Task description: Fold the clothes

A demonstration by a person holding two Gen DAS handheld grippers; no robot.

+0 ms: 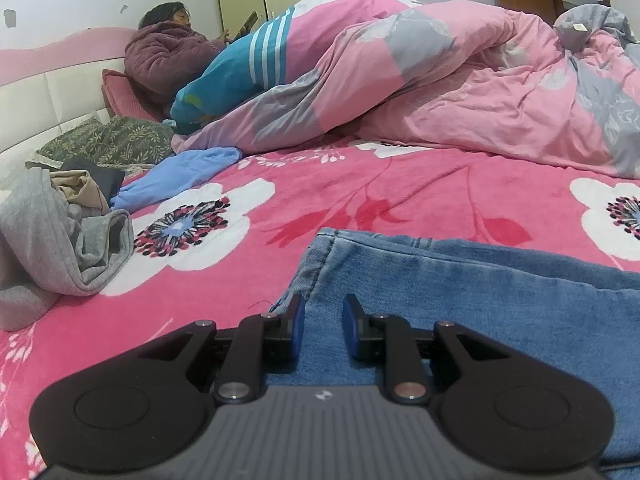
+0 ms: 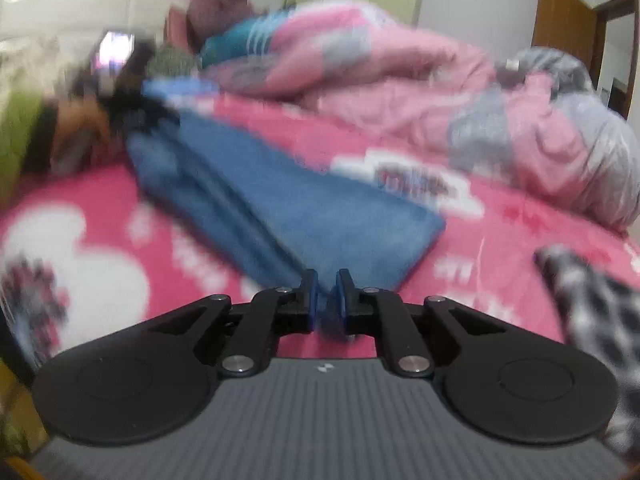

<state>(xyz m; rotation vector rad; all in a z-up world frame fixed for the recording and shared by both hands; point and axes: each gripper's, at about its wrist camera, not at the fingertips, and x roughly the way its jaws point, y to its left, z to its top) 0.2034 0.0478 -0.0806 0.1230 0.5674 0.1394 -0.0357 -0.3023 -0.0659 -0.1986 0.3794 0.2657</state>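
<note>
Blue jeans (image 1: pixel 480 300) lie flat on the pink flowered bedspread (image 1: pixel 340 196). My left gripper (image 1: pixel 323 312) hovers open just over the jeans' stitched edge near a corner, nothing between its blue pads. The right wrist view is blurred by motion. There the jeans (image 2: pixel 300 200) run as a long folded strip from the far left down to my right gripper (image 2: pixel 327 284). Its fingers stand nearly together, and the near denim edge seems pinched between them.
A heap of grey and tan clothes (image 1: pixel 48 240) and a light blue garment (image 1: pixel 180 172) lie at the left. A bunched pink and grey quilt (image 1: pixel 440 80) fills the far side, with a person (image 1: pixel 168 52) reclining against the headboard. A black-and-white checked cloth (image 2: pixel 592 312) sits at right.
</note>
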